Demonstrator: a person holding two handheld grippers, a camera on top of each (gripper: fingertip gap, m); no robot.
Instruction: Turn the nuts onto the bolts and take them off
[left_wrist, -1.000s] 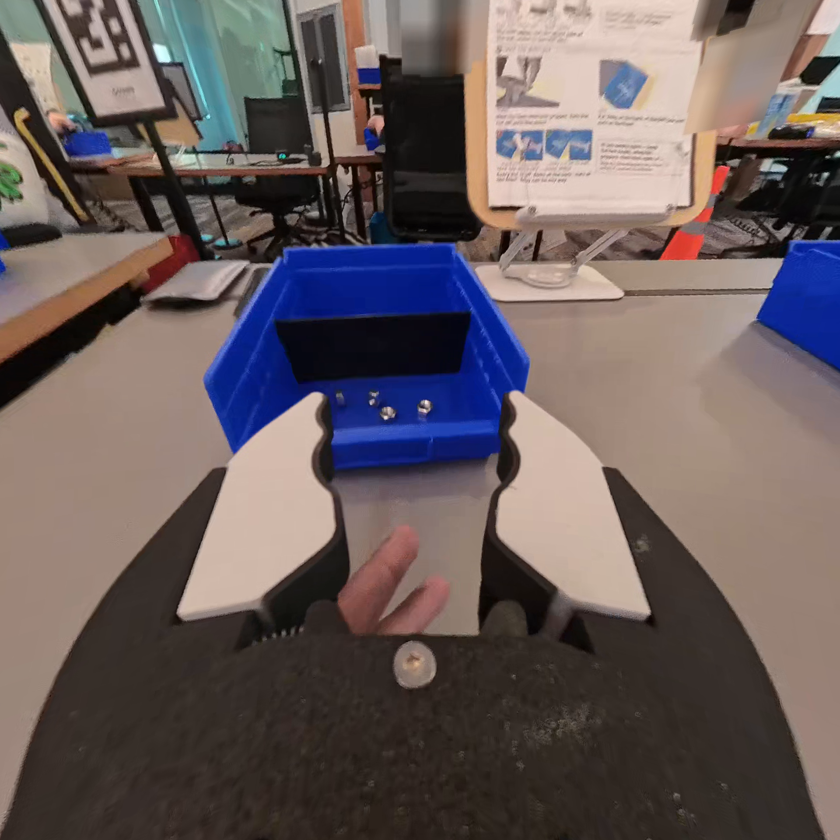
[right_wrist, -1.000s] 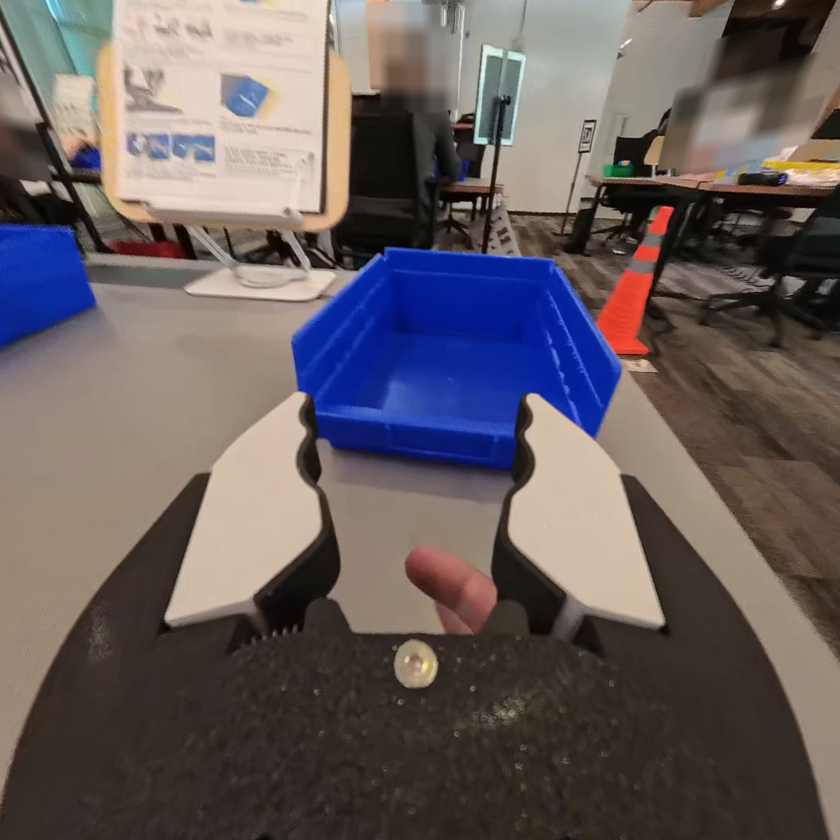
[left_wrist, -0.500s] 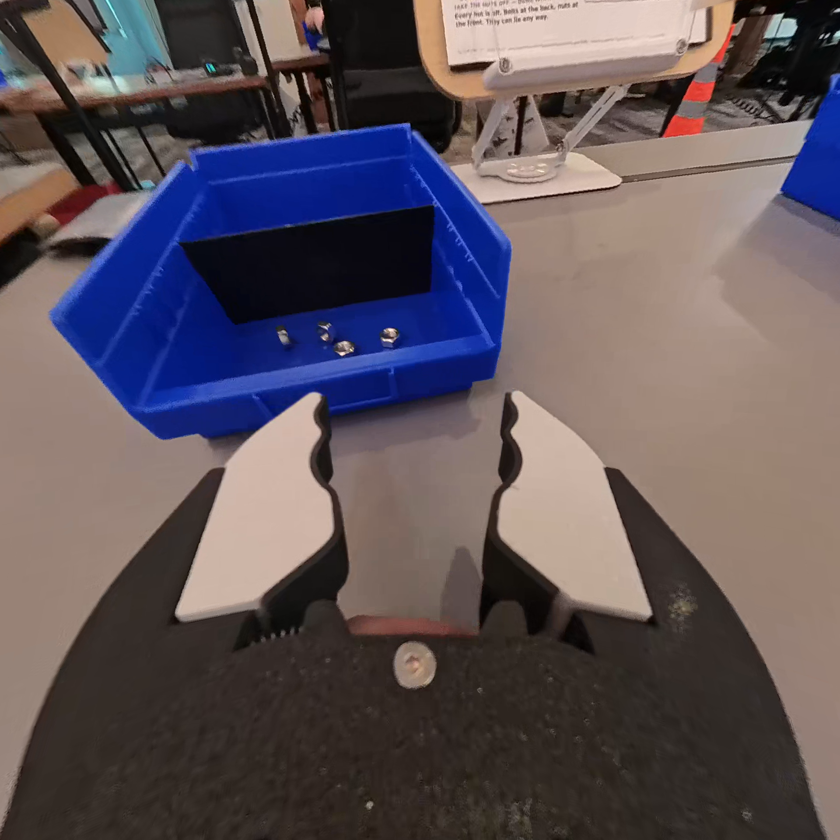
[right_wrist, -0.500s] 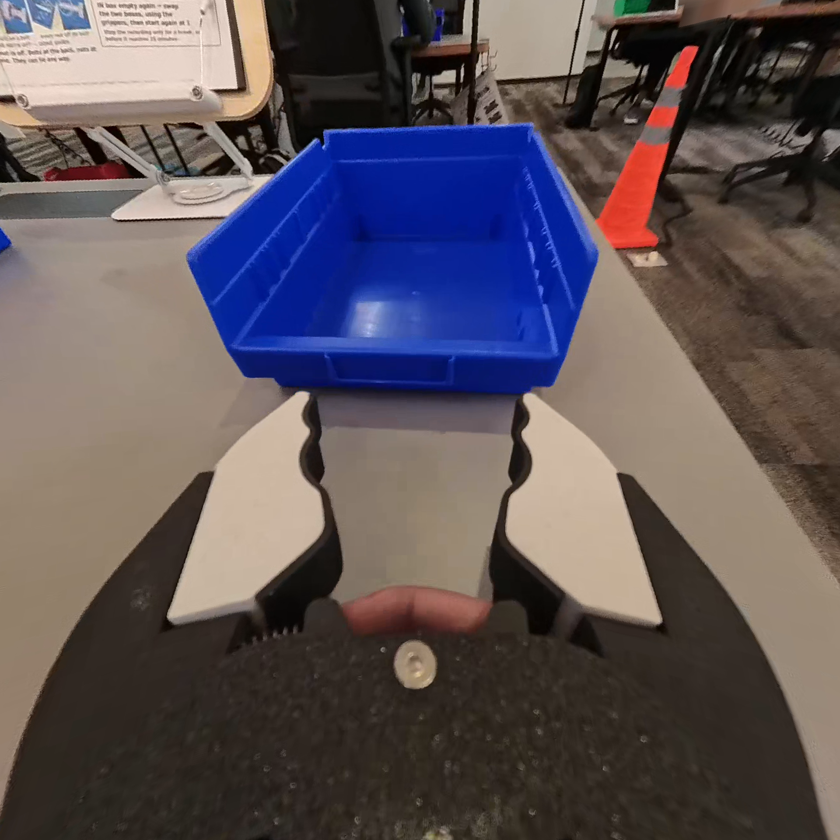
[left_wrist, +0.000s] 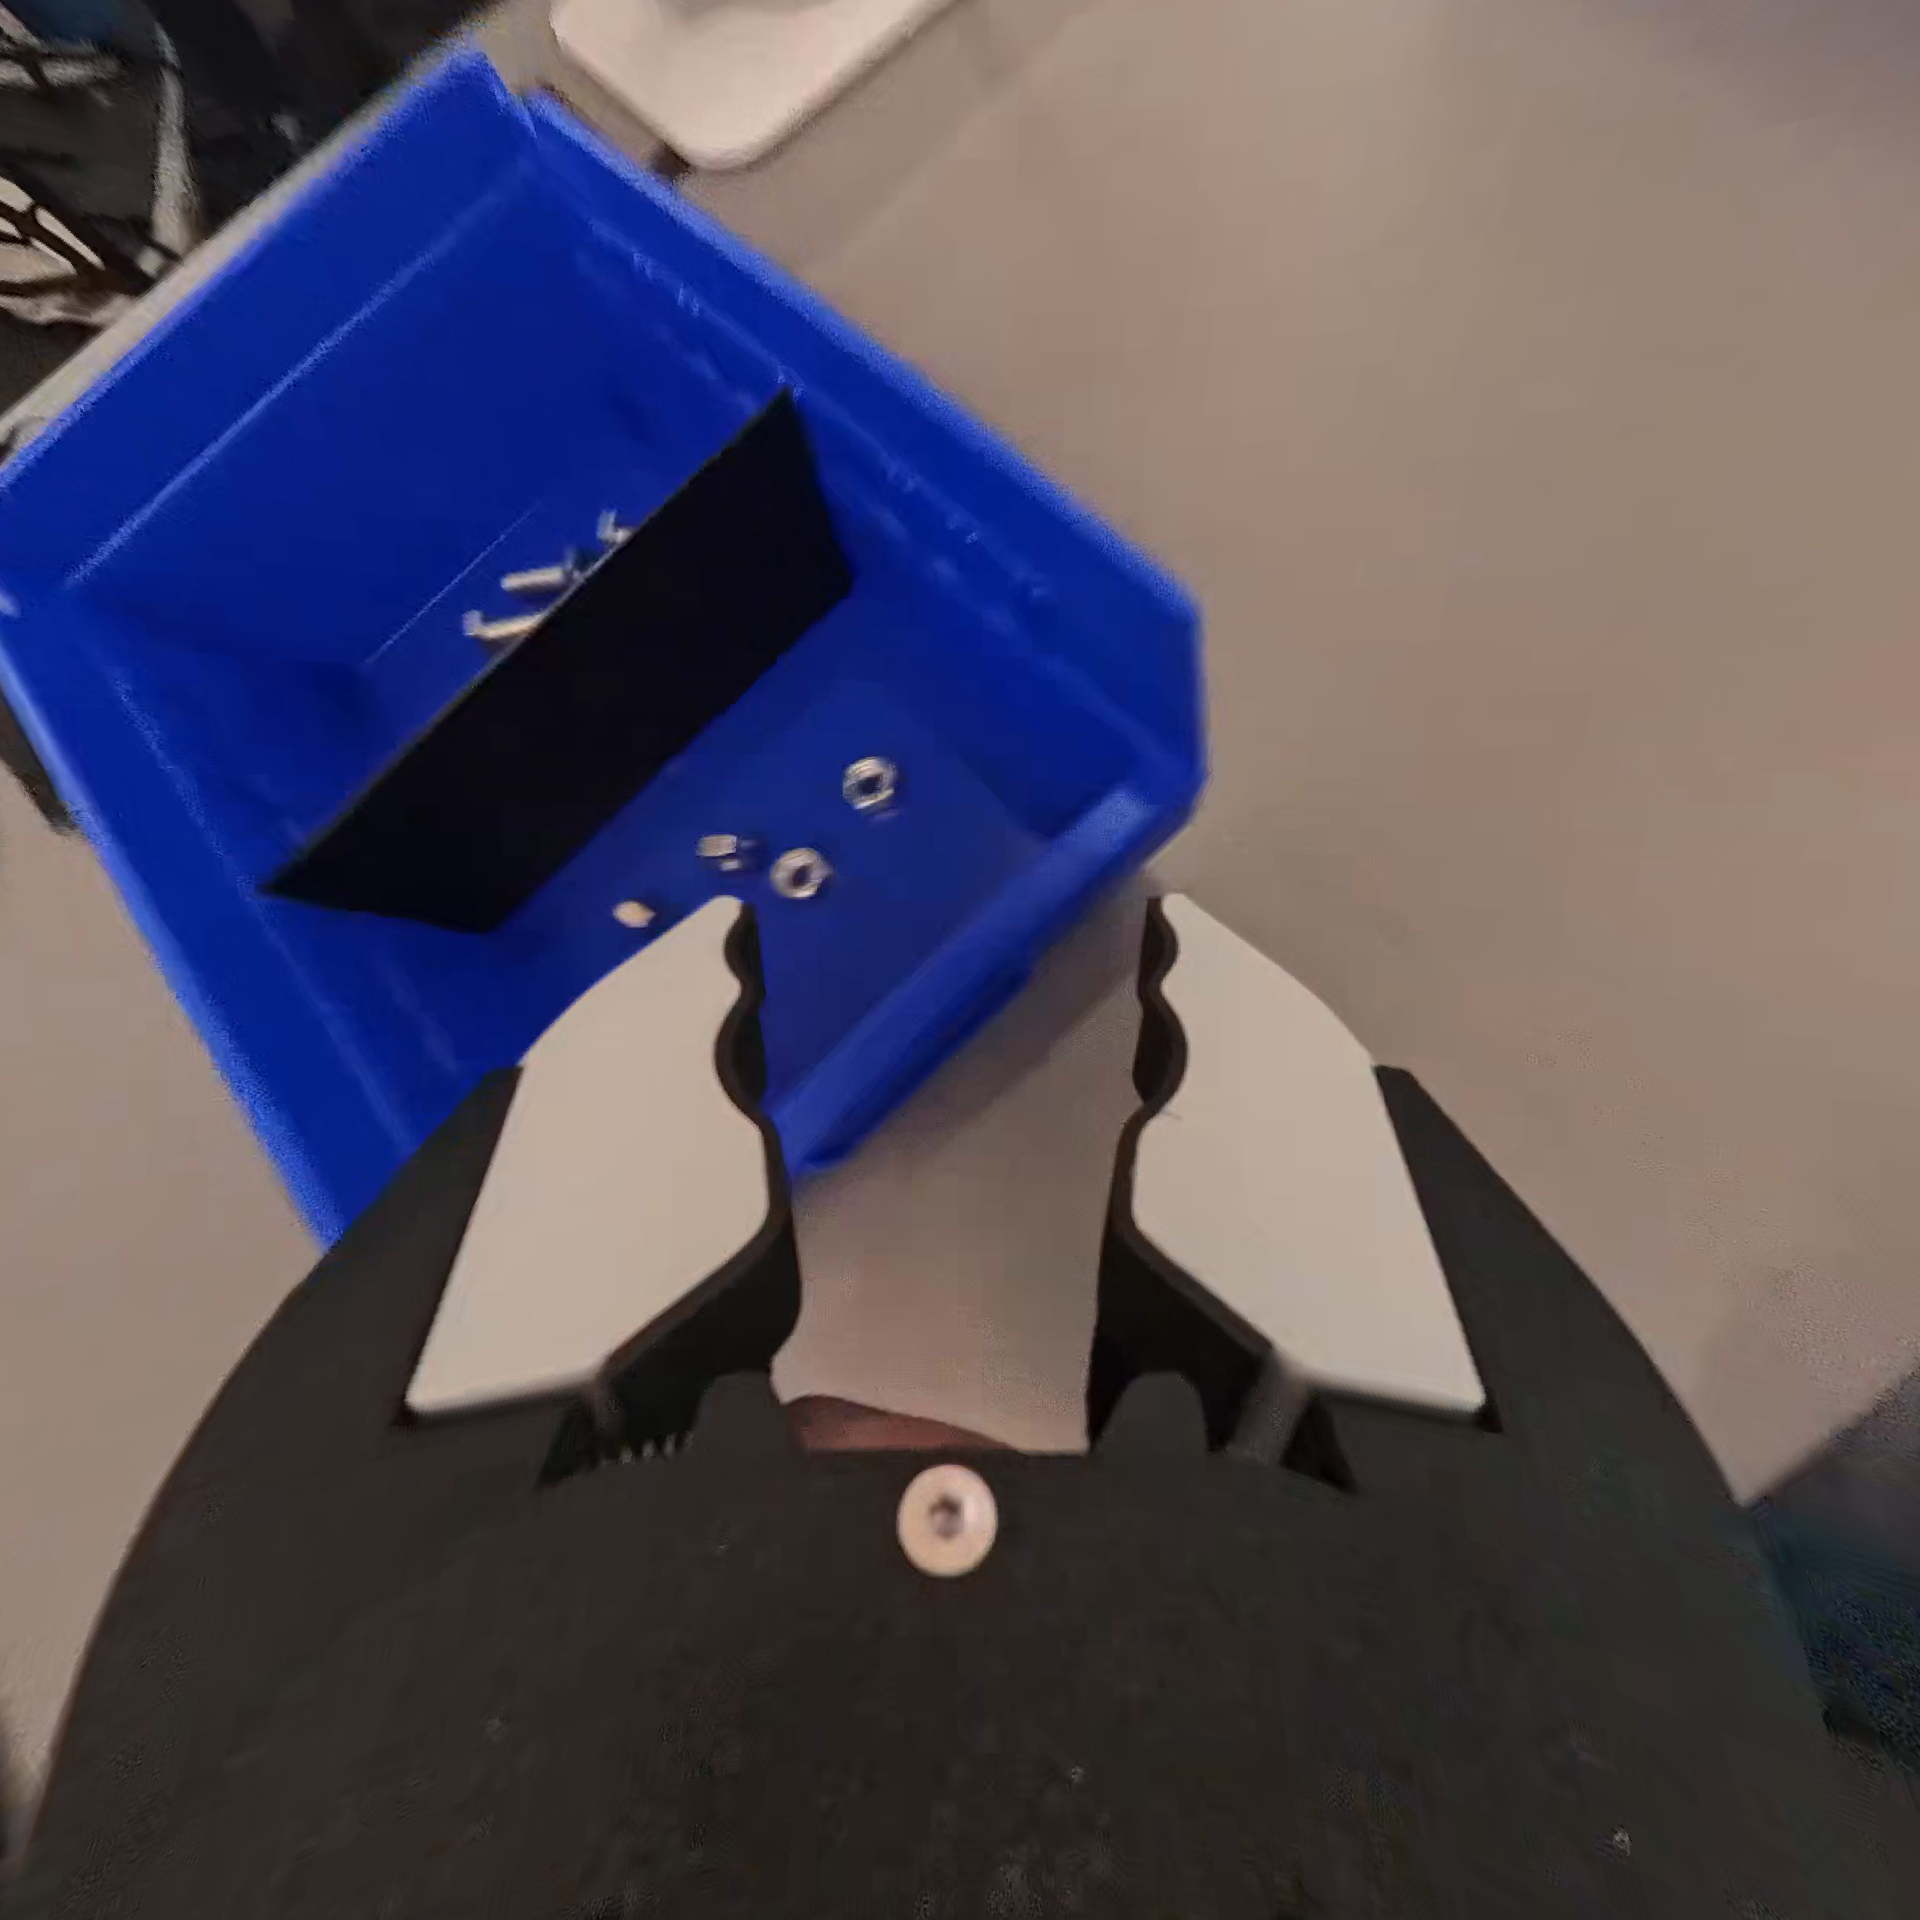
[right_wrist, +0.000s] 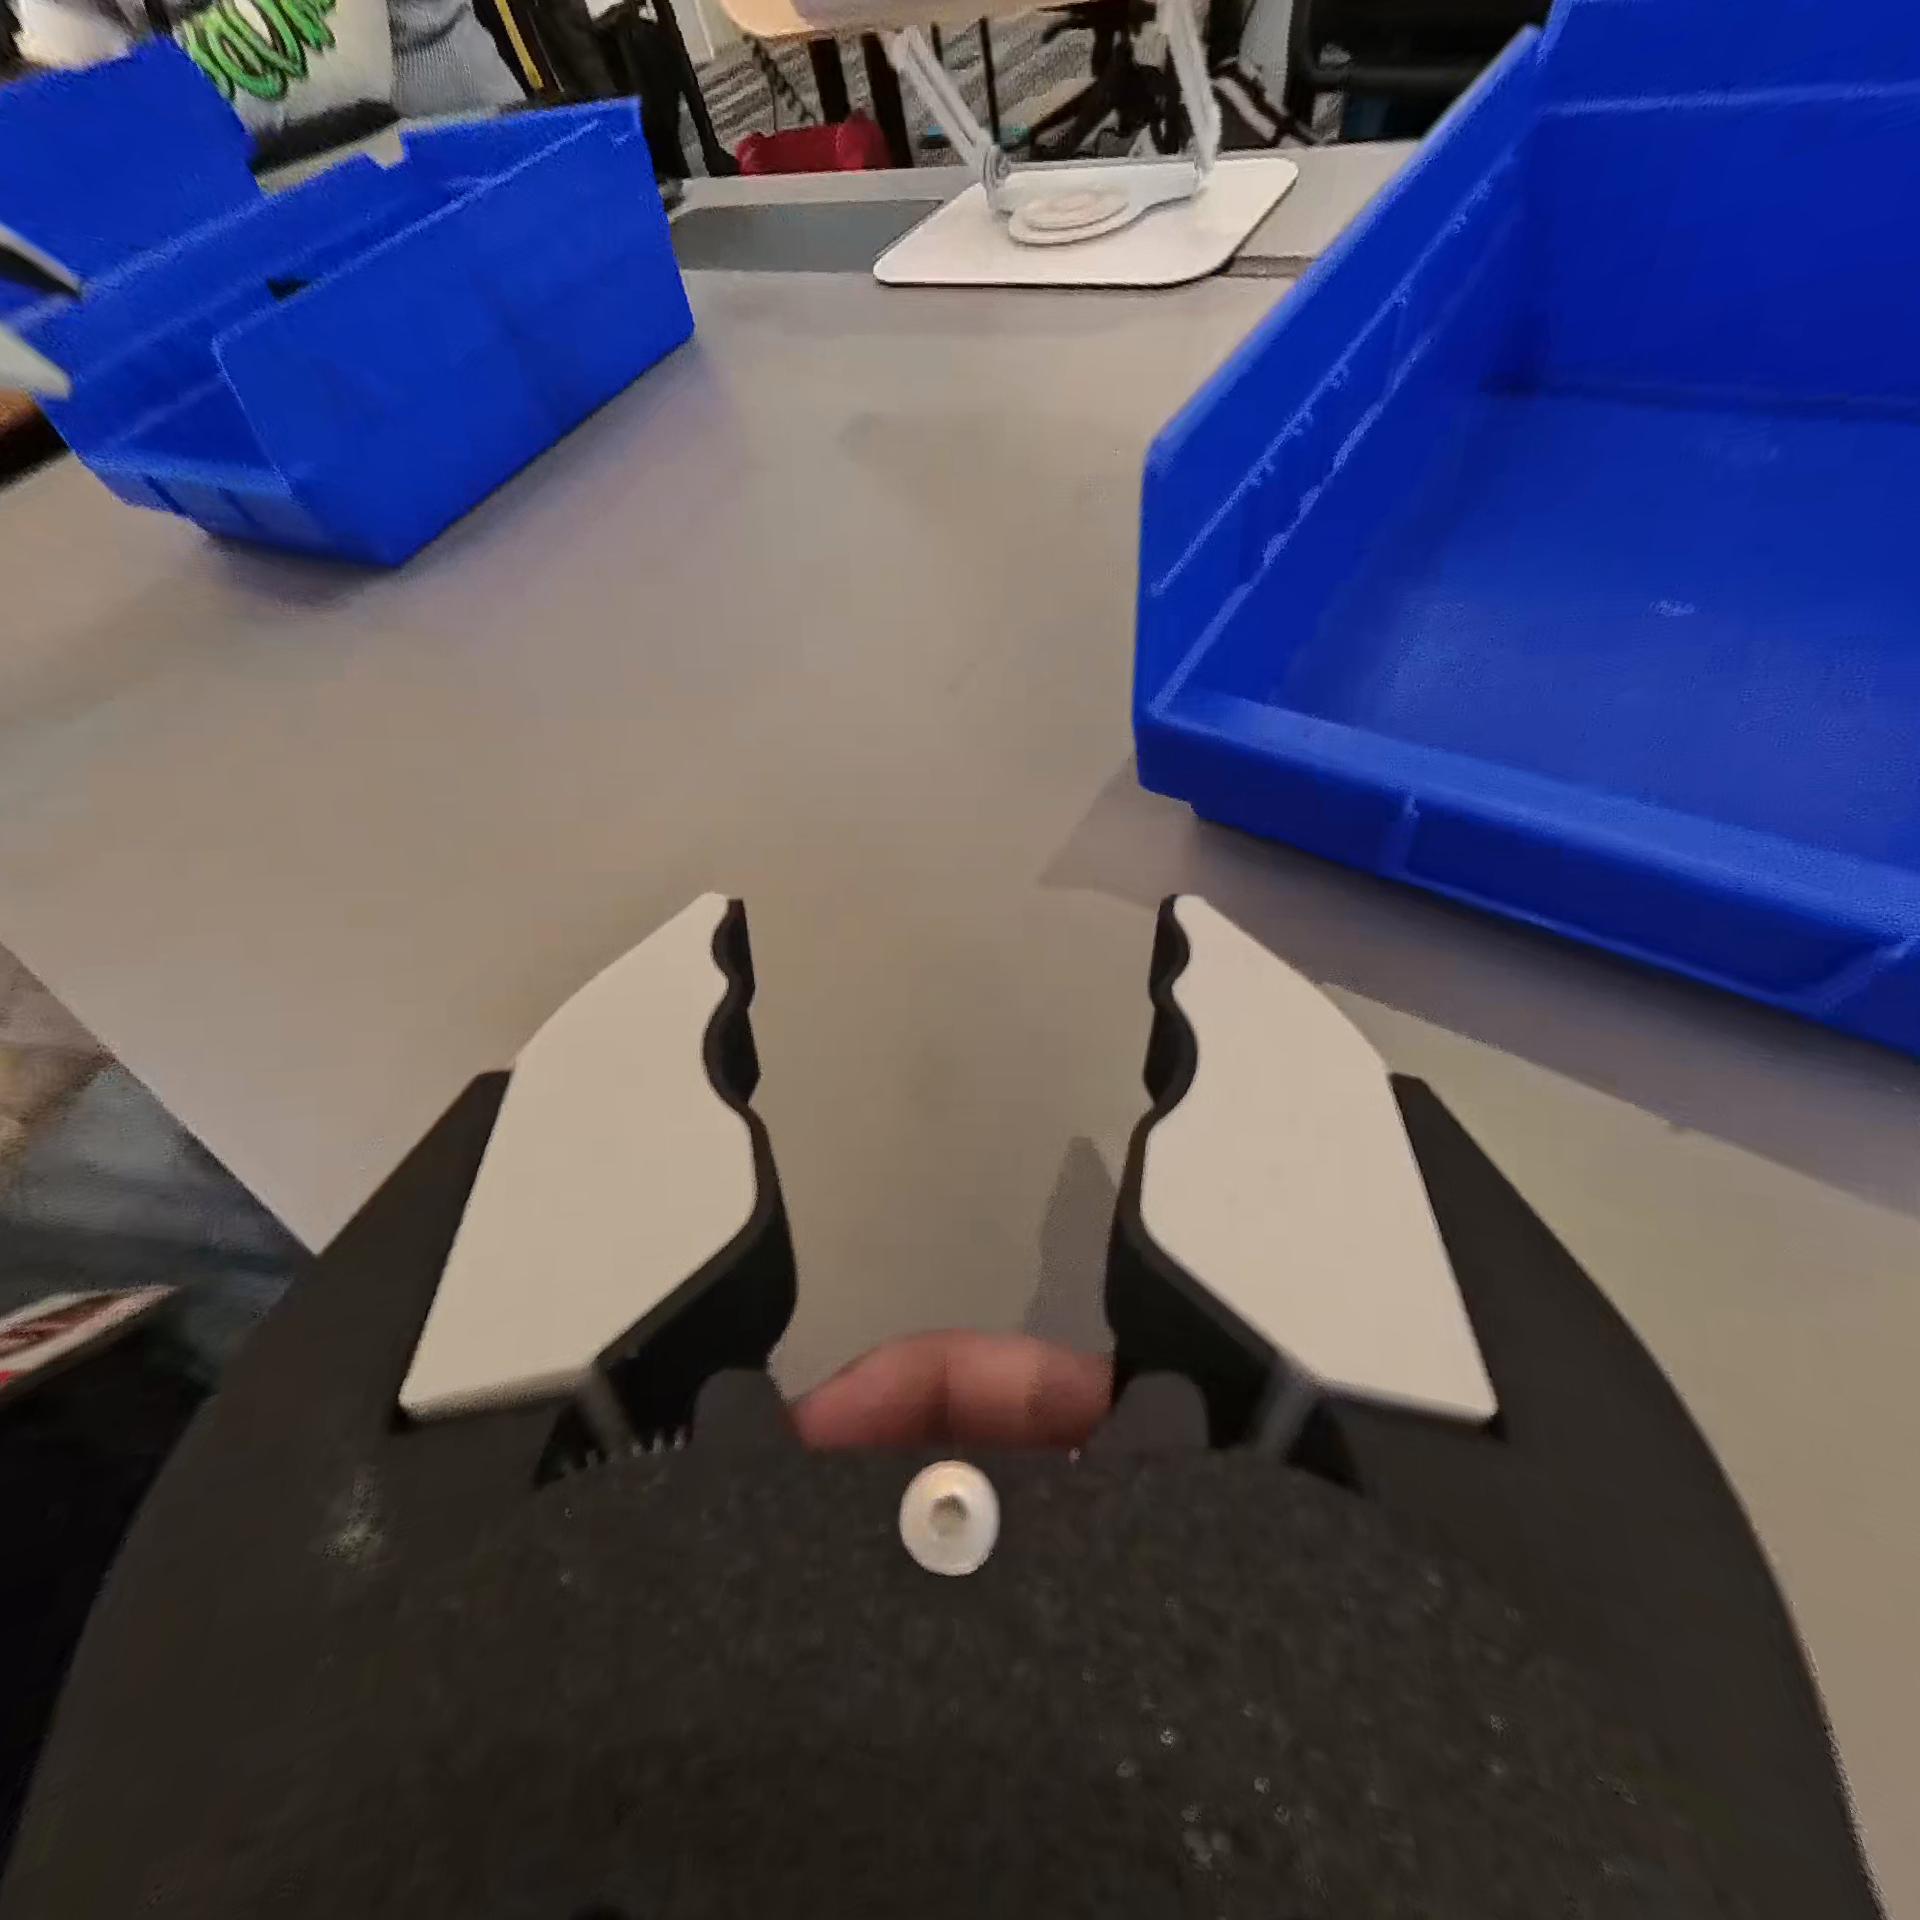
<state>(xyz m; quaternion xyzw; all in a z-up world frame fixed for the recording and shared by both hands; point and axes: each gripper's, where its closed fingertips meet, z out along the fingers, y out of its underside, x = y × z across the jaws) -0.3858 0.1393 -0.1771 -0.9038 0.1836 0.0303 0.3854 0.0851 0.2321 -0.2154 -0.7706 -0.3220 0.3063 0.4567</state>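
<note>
Left gripper (left_wrist: 945, 914) fingers spread wide, empty, poised above divided bin (left_wrist: 1039, 582). Nuts (left_wrist: 800, 871) just ahead in near compartment; bolts (left_wrist: 530, 592) behind divider (left_wrist: 582, 727). Right gripper (right_wrist: 951, 914) likewise spread, empty, farther off.

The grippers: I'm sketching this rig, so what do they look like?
Left gripper and right gripper look alike: a wide black, grainy body with one silver screw at its centre, and two pale grey fingers with wavy black inner edges. No cables or sleeves show.

Probably an office-like lab or workroom. Blue parts bins (right_wrist: 395, 343) sit on a grey table (right_wrist: 727, 644), with a white stand base (right_wrist: 1091, 223) at 12 o'clock. Blurred chair legs (right_wrist: 1101, 62) stand behind it.
</note>
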